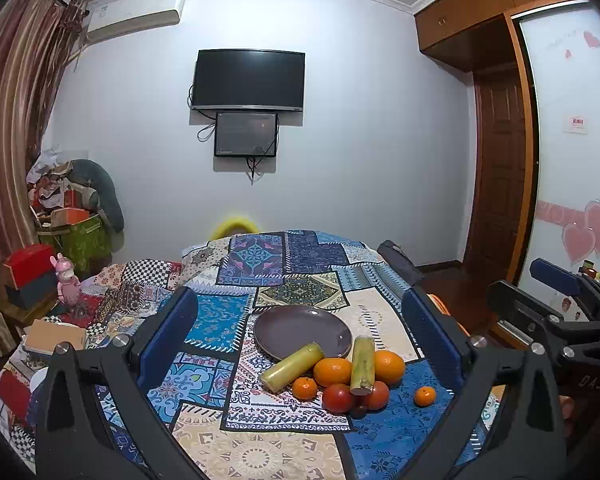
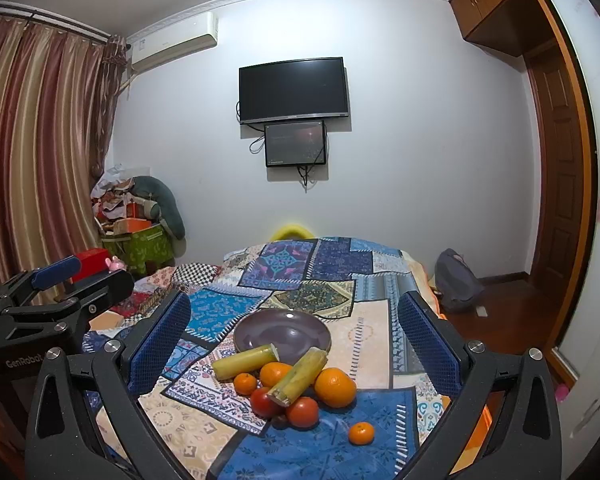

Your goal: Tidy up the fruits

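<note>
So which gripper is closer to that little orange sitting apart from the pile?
Right. The small orange lies just ahead of the right gripper, nearly centred; the left gripper sees it off to its right.

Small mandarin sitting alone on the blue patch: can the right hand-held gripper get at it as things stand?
Probably yes. The small mandarin lies apart from the fruit pile, with bare cloth around it, and the right hand-held gripper is open above the table.

Home bedrm: bed (image 1: 300,280), wall TV (image 1: 247,80), wardrobe (image 1: 480,12)
</note>
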